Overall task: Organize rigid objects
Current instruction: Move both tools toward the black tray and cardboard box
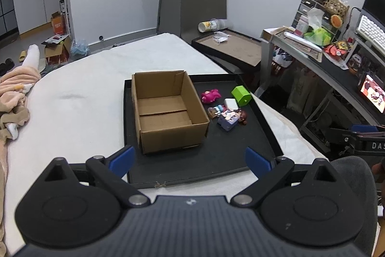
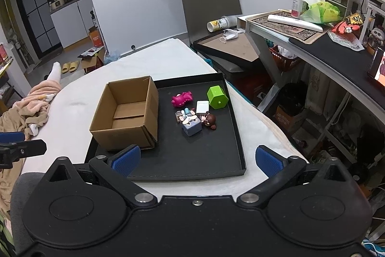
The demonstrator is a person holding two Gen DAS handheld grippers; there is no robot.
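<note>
Nothing sorted yet: box (image 2: 125, 117) empty on the tray (image 2: 204, 160), toys (image 2: 192, 112) clustered just right of box. Both tongs, left (image 1: 190, 160) and right (image 2: 197, 160), released, hovering near the tray's front edge, well apart from toys. Next, probably: reach right tongs past box, clench on one toy.

The left gripper (image 1: 189, 161) hangs wide apart and empty above the near edge of a black tray (image 1: 216, 160) on the bed (image 1: 84, 88). An open cardboard box (image 1: 166, 112) stands on the tray, with a pink toy (image 1: 211, 96), green block (image 1: 241, 95) and small figures (image 1: 228, 116) beside it.
</note>
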